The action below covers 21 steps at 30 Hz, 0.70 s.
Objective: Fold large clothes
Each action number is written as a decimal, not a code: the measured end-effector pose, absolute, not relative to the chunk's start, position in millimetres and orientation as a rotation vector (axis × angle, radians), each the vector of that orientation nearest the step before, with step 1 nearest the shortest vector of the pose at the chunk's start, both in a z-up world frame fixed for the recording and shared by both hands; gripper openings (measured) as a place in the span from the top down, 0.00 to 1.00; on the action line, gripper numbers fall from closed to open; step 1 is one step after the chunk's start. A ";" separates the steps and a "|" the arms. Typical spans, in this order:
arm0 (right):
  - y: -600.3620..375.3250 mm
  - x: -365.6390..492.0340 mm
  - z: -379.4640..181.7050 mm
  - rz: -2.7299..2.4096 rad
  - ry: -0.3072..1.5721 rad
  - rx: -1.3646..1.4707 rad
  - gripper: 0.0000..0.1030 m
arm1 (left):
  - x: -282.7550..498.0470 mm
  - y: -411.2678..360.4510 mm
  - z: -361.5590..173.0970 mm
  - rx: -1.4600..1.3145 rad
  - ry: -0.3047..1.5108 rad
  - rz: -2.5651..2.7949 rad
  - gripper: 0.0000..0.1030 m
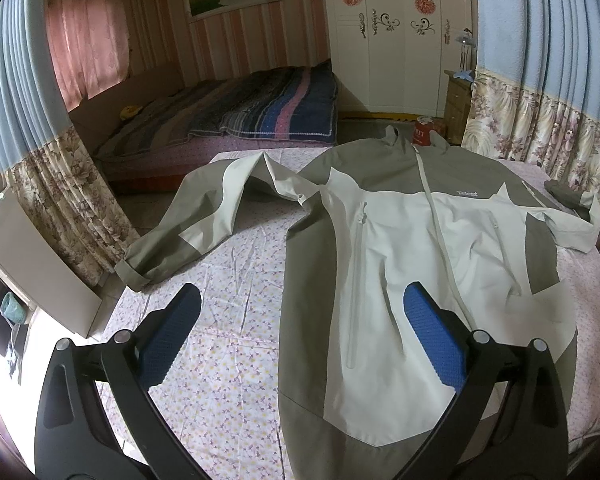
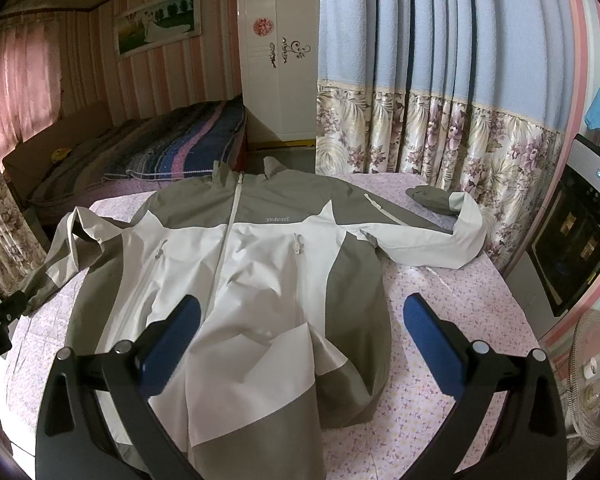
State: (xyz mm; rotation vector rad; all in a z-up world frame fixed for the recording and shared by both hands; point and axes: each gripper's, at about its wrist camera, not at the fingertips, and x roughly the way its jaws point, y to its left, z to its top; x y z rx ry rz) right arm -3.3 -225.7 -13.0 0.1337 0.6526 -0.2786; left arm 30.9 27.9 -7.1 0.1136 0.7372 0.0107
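Here, left wrist: left gripper [image 1: 302, 312] spread wide, empty; jacket [image 1: 412, 248] flat on floral tablecloth [image 1: 220, 360], collar at 12, sleeve [image 1: 192, 216] at 10.
Right wrist: right gripper [image 2: 302, 314] wide, empty; hem nearest, other sleeve [image 2: 432, 236] at 1.

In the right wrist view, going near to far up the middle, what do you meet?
Right tool, open → jacket lying front-up on the floral cloth → its collar → white wardrobe.
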 end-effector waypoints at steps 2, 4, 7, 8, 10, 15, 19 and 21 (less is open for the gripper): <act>-226.4 -2.9 -12.2 -0.278 0.652 0.134 0.02 | 31.4 28.9 -7.4 0.114 0.737 0.012 0.03; -227.2 -2.4 -12.1 -0.281 0.652 0.130 0.02 | 31.5 28.8 -7.4 0.113 0.738 0.013 0.03; -231.0 -1.6 -9.4 -0.284 0.643 0.114 0.02 | 36.5 32.5 -9.9 0.111 0.742 0.009 0.03; -232.9 -1.3 -7.7 -0.287 0.633 0.105 0.02 | 38.9 34.0 -11.2 0.106 0.749 -0.001 0.03; -237.8 -1.0 -2.4 -0.294 0.592 0.063 0.02 | 44.6 40.2 -14.5 0.081 0.768 -0.030 0.03; -246.8 8.0 2.7 -0.230 0.538 -0.008 0.02 | 73.5 74.4 -34.3 0.009 0.833 -0.004 0.03; -262.2 25.4 6.8 -0.274 0.546 -0.031 0.02 | 102.4 111.7 -49.2 0.002 0.867 0.149 0.03; -267.3 30.7 10.5 -0.307 0.510 -0.078 0.02 | 111.8 129.7 -51.4 0.020 0.843 0.230 0.03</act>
